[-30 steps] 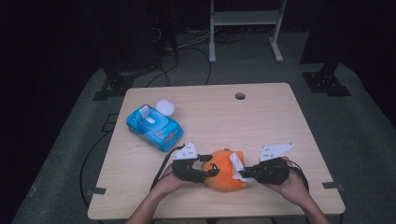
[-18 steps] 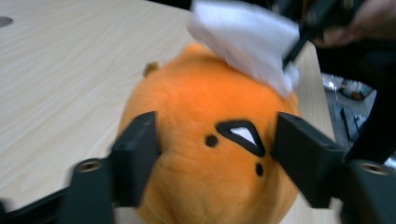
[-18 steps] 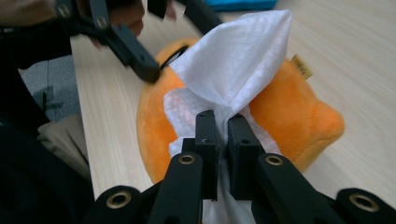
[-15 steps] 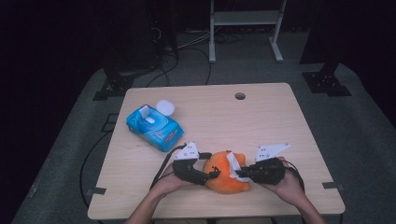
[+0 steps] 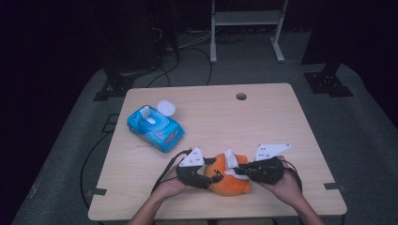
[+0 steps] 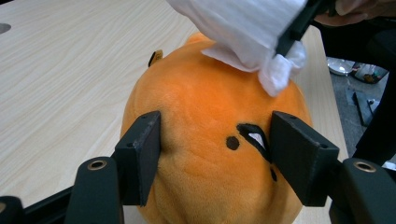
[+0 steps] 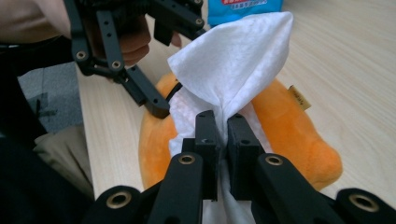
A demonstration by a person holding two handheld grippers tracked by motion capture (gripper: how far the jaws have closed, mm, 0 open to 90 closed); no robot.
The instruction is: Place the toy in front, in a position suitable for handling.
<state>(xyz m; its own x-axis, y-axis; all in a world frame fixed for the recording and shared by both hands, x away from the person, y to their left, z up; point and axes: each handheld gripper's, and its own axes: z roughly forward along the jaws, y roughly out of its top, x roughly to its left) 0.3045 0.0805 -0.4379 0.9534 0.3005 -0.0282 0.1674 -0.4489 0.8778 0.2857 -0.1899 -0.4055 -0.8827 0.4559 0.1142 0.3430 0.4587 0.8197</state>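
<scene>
A plush steadied on the counter while a wipe was worked over its top.

The left hand-held gripper straddled the orange plush toy, its jaws just closing in from a wider gape and standing at either flank of the face, apparently bracing it so it would not slide. Just right of that, the right hand-held gripper was clamped tight on a bunched white wipe, which draped onto the plush's crown, presumably for cleaning. The blue wipe pack lay well beyond the left hand-held gripper, its lid open.
</scene>
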